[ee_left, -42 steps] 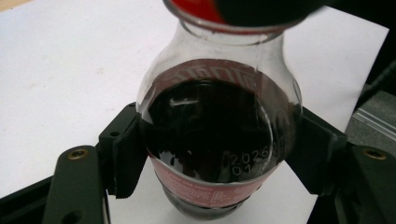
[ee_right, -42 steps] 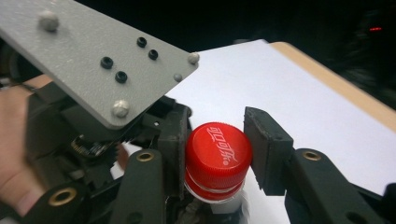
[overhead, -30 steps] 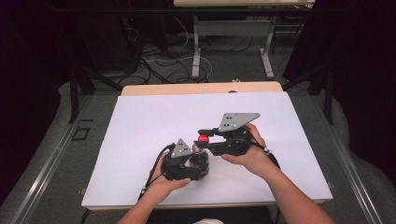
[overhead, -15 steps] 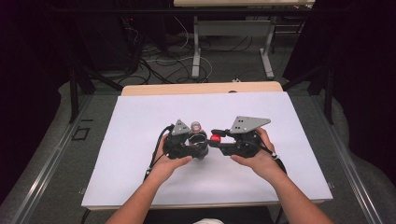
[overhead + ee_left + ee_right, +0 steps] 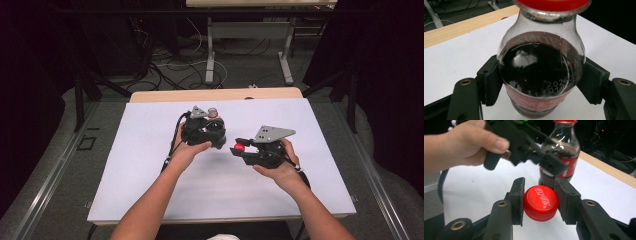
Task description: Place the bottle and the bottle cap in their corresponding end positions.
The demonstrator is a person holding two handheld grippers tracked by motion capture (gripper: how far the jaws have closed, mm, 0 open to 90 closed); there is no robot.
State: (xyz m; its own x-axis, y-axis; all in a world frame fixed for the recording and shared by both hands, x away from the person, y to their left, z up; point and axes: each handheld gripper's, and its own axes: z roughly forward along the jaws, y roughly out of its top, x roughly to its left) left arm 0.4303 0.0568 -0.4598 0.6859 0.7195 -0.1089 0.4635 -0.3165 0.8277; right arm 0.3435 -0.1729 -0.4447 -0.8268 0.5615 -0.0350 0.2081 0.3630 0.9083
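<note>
— Bottle first, at the left?

— Yes. The left gripper [image 5: 212,120] has its jaws clamped on the cola bottle [image 5: 541,75], pads pressed against both sides of the clear body, dark drink inside, a red label band low down. The left hand [image 5: 187,150] holds it above the white table top [image 5: 150,165].

— And to the right?

— The right gripper [image 5: 239,148] is closed on the red bottle cap [image 5: 541,203], pinched between its two pads with the printed top facing its camera. The cap sits apart from the bottle, just right of it. The right hand [image 5: 280,167] carries that gripper over the table.
</note>
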